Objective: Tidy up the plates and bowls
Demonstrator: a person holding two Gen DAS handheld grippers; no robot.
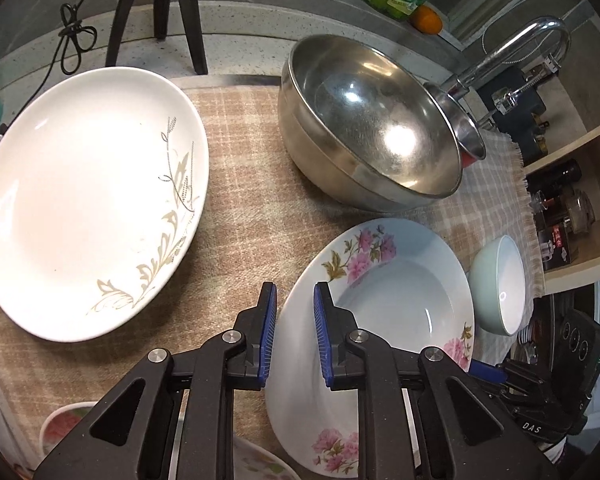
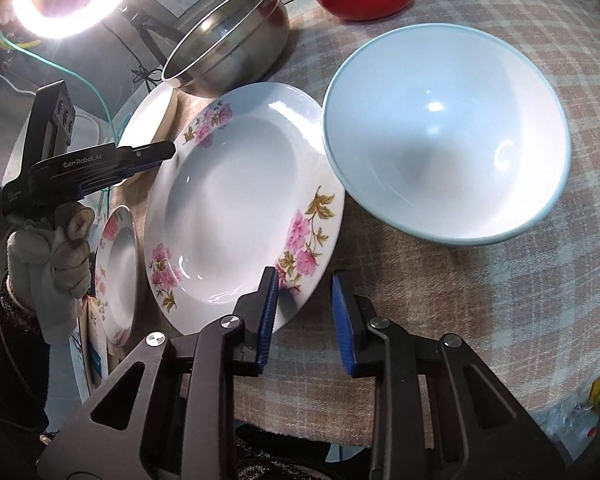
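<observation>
- Floral plate (image 2: 228, 200) lies flat on the checked cloth (image 2: 460, 300), centre of the right wrist view
- Pale blue bowl (image 2: 444, 132) at the plate's 2 o'clock, rims just beside each other; we cannot tell whether they touch
- Steel bowl (image 2: 236, 40) at its 12 o'clock, smaller floral plate (image 2: 118, 272) at 8 o'clock, gold-leaf plate (image 1: 88, 200) further off past 10 o'clock
- Left gripper (image 1: 296, 332): jaws nearly together with the plate's rim pinched between them, at about the plate's 9 o'clock; a gloved hand (image 2: 60, 248) holds it
- Right gripper (image 2: 305, 320): jaws straddle the rim at 5 o'clock, one pad over the glaze, the other out over the cloth, a gap showing; not clamped yet, as we read it

Risks as we judge them:
- Both holds take only the thin sloping rim; glazed ware is slick, so a shallow bite could let the plate slide out once its weight comes on
- If one hand rises before the other grips, the plate tips and levers against the closed pads
- The far rim, swinging up or sideways, could knock the pale blue bowl or clip the steel bowl
- The outer right pad may snag the cloth as it closes and drag the neighbours with it
</observation>
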